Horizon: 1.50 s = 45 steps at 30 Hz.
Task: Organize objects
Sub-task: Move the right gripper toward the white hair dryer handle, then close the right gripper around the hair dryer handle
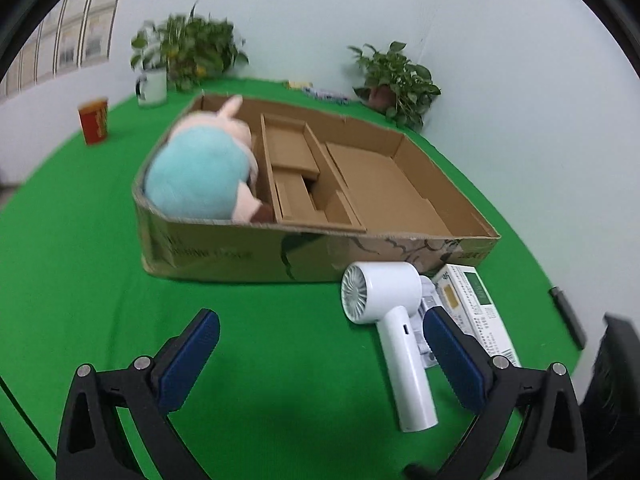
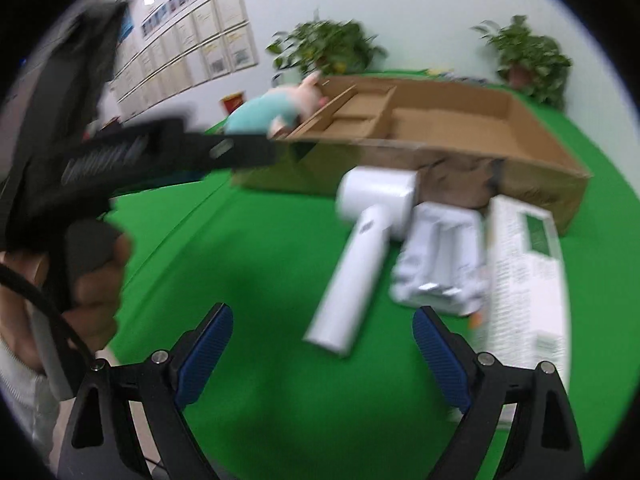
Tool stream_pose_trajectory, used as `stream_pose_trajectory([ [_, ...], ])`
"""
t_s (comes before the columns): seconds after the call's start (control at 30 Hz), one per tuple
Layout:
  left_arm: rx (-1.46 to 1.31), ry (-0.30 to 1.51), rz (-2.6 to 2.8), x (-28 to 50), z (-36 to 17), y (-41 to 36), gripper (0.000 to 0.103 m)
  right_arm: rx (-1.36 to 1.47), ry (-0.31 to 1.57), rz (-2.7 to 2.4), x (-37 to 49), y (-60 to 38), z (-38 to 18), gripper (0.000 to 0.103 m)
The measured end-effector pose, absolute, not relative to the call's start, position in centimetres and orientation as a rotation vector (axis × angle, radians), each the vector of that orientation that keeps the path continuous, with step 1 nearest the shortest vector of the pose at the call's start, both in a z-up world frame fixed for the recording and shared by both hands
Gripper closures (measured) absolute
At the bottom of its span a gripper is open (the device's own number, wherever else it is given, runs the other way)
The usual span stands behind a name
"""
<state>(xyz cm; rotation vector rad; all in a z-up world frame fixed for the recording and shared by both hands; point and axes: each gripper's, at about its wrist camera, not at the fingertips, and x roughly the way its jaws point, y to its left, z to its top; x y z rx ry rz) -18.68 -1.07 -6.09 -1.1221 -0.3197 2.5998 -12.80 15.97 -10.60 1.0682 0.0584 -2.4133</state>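
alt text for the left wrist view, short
An open left tool hovers over a green tablecloth near a white handheld hair dryer. Behind, a divided brown cardboard box holds a blue-and-pink plush toy.

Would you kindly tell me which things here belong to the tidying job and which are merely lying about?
Job:
- brown divided cardboard box
- blue and pink plush pig, already inside
- white handheld hair dryer
- white and green printed carton
- white plastic packet

Lying about:
- red paper cup
- white mug
- two potted plants
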Motion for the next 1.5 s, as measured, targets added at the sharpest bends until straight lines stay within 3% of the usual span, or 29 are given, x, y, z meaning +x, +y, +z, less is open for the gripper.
stream_pose_trajectory([
  [0.1, -1.190, -0.395, 2.526, -20.1, -7.9, -1.3, 0.001, 1.073, 0.079, -2.411, -13.0, 14.8, -11.2, 0.012],
  [0.33, -1.254, -0.364, 2.480, -21.7, -10.1, -0.7, 0.002, 1.103, 0.015, -2.457, -14.0, 15.6, -11.9, 0.011],
  [0.47, -1.235, -0.344, 2.488, -21.6, -10.4, -0.8, 0.002, 1.027, -0.080, -2.473, -13.8, 16.7, -11.4, 0.000],
  [0.77, -1.244, -0.347, 2.384, -22.2, -10.4, 0.8, 0.002, 1.106, -0.012, -2.426, -14.0, 16.1, -12.0, 0.000],
  [0.83, -1.266, -0.344, 2.329, -22.6, -10.8, 1.3, 0.003, 1.102, 0.001, -2.419, -14.2, 15.6, -12.2, 0.000],
  [0.93, -1.338, -0.395, 2.181, -23.8, -11.9, 1.8, 0.013, 1.094, -0.003, -2.436, -14.4, 15.8, -12.3, 0.002],
  [1.03, -1.378, -0.456, 2.090, -24.6, -12.9, 2.0, 0.020, 1.099, 0.037, -2.462, -14.7, 15.9, -12.6, 0.012],
  [1.1, -1.368, -0.442, 2.085, -24.7, -12.9, 2.2, 0.022, 1.096, 0.081, -2.477, -14.6, 15.8, -12.7, 0.025],
  [1.17, -1.371, -0.444, 2.049, -24.8, -13.0, 2.5, 0.032, 1.109, 0.126, -2.488, -14.9, 15.6, -12.8, 0.052],
  [1.23, -1.381, -0.448, 2.011, -24.7, -13.4, 2.7, 0.040, 1.153, 0.139, -2.482, -15.3, 15.3, -13.2, 0.067],
  [1.4, -1.393, -0.401, 1.982, -23.5, -13.3, 3.3, 0.055, 1.166, 0.166, -2.475, -14.9, 14.7, -13.3, 0.070],
  [1.5, -1.417, -0.365, 1.986, -21.3, -13.1, 3.6, 0.058, 1.198, 0.162, -2.457, -13.3, 15.1, -13.3, 0.075],
])
